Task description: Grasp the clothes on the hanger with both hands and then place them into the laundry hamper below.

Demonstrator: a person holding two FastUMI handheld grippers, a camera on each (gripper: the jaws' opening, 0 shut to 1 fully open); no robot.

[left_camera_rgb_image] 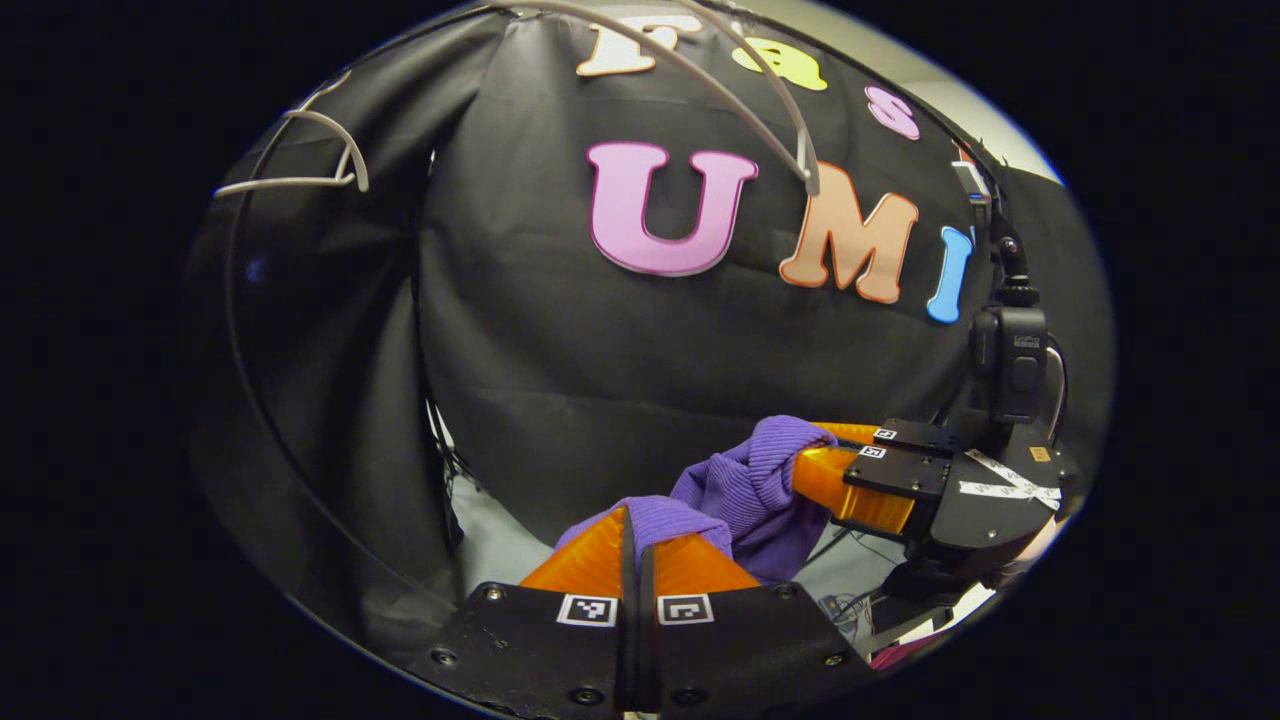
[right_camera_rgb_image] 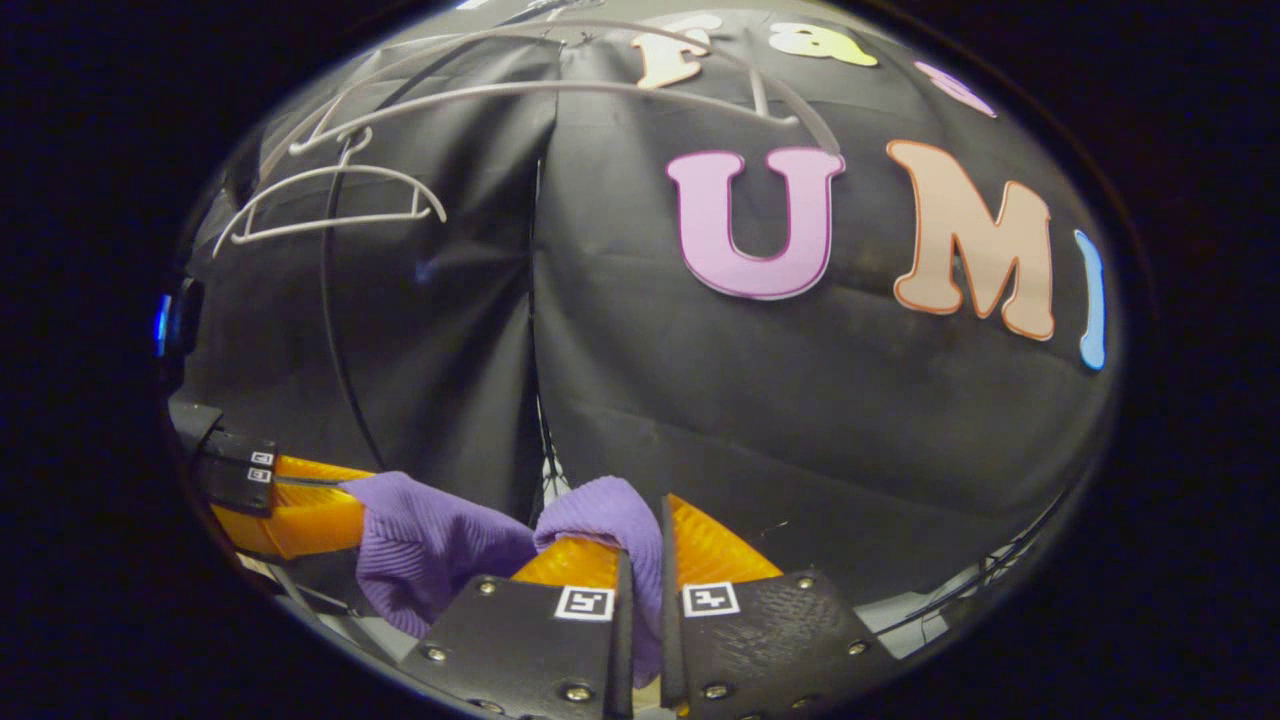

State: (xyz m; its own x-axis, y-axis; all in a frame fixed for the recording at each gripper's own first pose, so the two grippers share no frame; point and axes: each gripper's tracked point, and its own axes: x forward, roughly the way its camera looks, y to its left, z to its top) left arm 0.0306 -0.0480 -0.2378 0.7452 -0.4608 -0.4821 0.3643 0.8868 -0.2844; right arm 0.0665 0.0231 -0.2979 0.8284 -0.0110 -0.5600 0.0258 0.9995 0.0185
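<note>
The left gripper view is taken low, along its own fingers, facing the black cloth wall (left_camera_rgb_image: 560,340) at close range. The right gripper view faces the same wall (right_camera_rgb_image: 700,400) closely. Shared are the white hangers (left_camera_rgb_image: 300,170) (right_camera_rgb_image: 330,200) at upper left and a purple garment (left_camera_rgb_image: 740,490) (right_camera_rgb_image: 440,550) at the bottom.

Purple ribbed garment (left_camera_rgb_image: 745,490) showing between both grippers, pale white hangers (right_camera_rgb_image: 330,205) hanging at far left against black cloth wall (left_camera_rgb_image: 560,360), black-and-white square markers (right_camera_rgb_image: 585,603) sitting on black gripper bodies.
</note>
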